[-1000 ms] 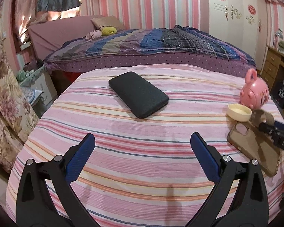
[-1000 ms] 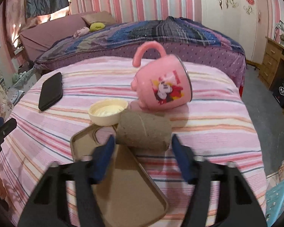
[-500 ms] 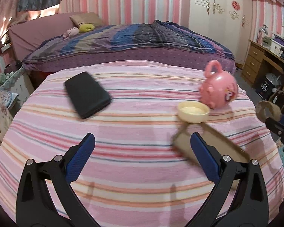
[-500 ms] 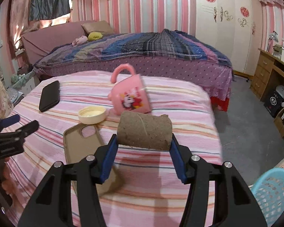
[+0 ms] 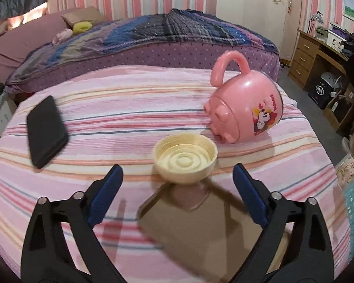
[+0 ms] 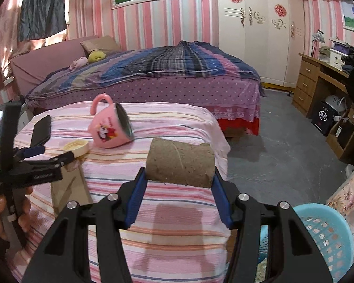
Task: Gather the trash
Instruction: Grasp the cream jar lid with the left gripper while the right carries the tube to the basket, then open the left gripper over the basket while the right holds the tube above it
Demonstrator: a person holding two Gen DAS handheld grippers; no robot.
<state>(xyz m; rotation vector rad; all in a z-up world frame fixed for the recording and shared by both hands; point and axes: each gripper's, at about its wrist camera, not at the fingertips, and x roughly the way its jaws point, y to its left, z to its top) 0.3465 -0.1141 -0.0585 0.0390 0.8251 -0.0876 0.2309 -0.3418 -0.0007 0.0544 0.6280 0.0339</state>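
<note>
My right gripper (image 6: 179, 176) is shut on a brown cardboard tube (image 6: 179, 166), held above the right end of the striped table (image 6: 167, 127). A light blue basket (image 6: 323, 233) stands on the floor at the lower right, under the gripper's right side. My left gripper (image 5: 177, 176) is open and empty, its blue pads on either side of a cream lid (image 5: 185, 156), just short of it. A tan phone case (image 5: 200, 224) lies under the left gripper. The left gripper also shows in the right wrist view (image 6: 49, 156).
A pink mug (image 5: 245, 113) lies on its side behind the lid. A black phone (image 5: 46, 131) lies at the table's left. A bed (image 6: 153, 70) stands behind the table, a wooden desk (image 6: 318, 82) at the right, grey floor between.
My right gripper has lifted the tube off the table and carried it right toward the basket. My left gripper has swung right, from the black phone to the cream lid.
</note>
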